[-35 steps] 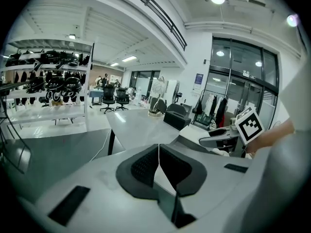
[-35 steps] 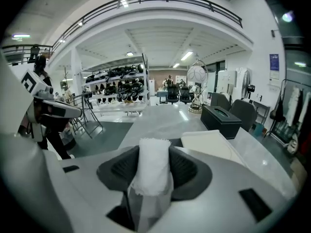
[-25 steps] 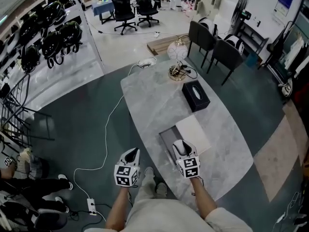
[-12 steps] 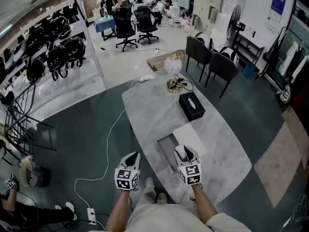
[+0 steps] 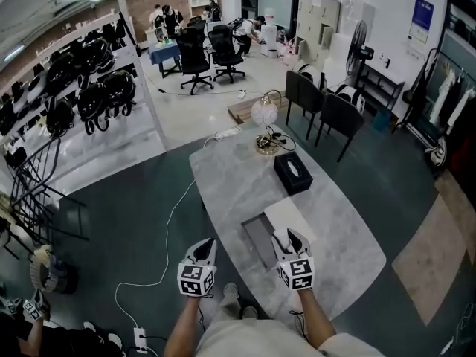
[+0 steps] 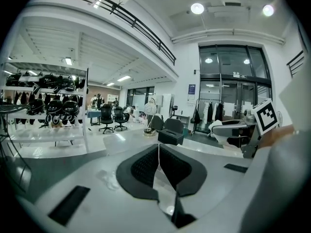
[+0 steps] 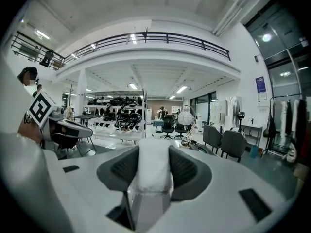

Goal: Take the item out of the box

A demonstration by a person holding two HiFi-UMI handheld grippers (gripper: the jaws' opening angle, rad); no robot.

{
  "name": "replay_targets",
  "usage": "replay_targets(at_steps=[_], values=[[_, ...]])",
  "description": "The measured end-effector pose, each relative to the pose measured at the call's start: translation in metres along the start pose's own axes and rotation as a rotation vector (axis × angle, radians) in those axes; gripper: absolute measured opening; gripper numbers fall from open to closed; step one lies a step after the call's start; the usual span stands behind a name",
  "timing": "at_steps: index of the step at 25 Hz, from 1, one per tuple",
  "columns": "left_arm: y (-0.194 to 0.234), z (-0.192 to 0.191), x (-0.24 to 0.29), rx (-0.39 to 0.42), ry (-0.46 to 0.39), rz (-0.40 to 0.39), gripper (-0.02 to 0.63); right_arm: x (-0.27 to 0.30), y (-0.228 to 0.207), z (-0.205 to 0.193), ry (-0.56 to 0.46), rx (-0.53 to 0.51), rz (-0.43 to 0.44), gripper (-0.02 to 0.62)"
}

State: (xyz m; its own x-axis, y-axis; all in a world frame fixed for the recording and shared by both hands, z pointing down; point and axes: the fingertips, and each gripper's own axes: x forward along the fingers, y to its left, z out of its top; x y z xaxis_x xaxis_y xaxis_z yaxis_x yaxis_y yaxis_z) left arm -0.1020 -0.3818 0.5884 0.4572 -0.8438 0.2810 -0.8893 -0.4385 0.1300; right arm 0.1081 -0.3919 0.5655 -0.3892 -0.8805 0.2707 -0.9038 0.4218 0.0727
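The right gripper (image 5: 288,236) clamps the white item (image 7: 154,171) between its jaws, just right of the open box (image 5: 255,238). It is best to keep the squeeze steady and carry the item well clear. The left gripper (image 6: 158,152) is closed on nothing. Compared with a second ago, the head view shows more of the room, and the right gripper remains at the box's right edge.

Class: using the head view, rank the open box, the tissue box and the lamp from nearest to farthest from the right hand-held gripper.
From the right hand-held gripper, shut on the item:
1. Box: just left of it, at the near end of the table.
2. Tissue box: mid-table, ahead.
3. Lamp: far end.
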Motion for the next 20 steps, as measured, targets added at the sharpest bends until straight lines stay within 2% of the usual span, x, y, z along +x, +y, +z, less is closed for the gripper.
replay_targets(at_steps=[20], values=[[-0.013,0.006,-0.02,0.009,-0.033,0.04,0.02,-0.032,-0.012,0.005,-0.045,0.007,-0.019,0.184]])
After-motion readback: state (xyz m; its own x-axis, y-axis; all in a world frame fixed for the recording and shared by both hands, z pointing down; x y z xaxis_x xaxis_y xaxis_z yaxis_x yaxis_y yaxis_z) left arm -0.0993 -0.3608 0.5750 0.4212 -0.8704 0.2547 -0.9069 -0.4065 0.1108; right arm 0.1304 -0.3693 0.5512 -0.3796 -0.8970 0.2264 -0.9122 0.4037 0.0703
